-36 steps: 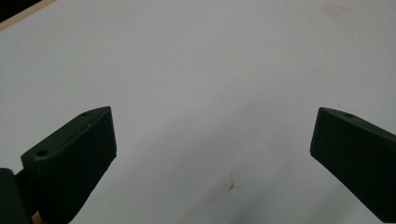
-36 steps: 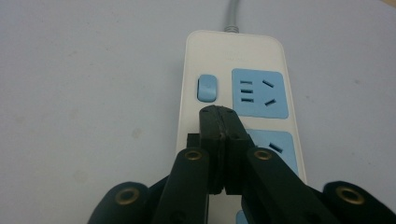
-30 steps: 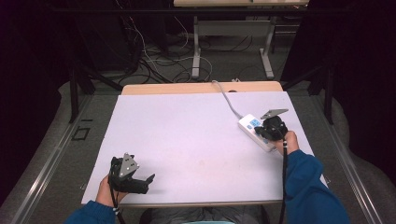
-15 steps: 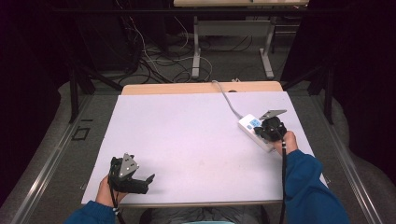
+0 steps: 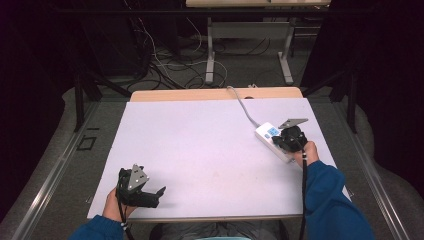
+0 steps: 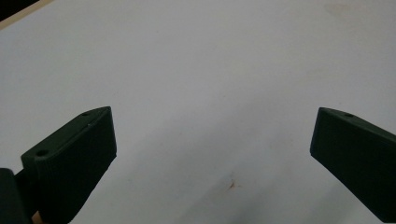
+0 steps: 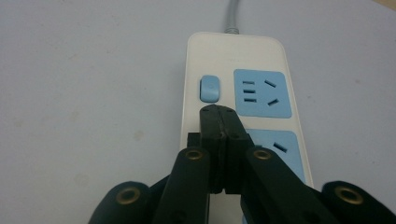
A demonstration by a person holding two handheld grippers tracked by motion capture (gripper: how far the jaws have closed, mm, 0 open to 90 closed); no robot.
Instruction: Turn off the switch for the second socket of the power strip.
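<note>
With its jaws pressed together on nothing, the right gripper [image 7: 218,112] hovers over the power strip [image 7: 236,60], whose blue switch [image 7: 209,88] sits just ahead of the tips; press straight down there. The left gripper [image 5: 150,192] rests open, well apart.

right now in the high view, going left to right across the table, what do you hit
left gripper → bare table → grey cable → power strip → right gripper
</note>
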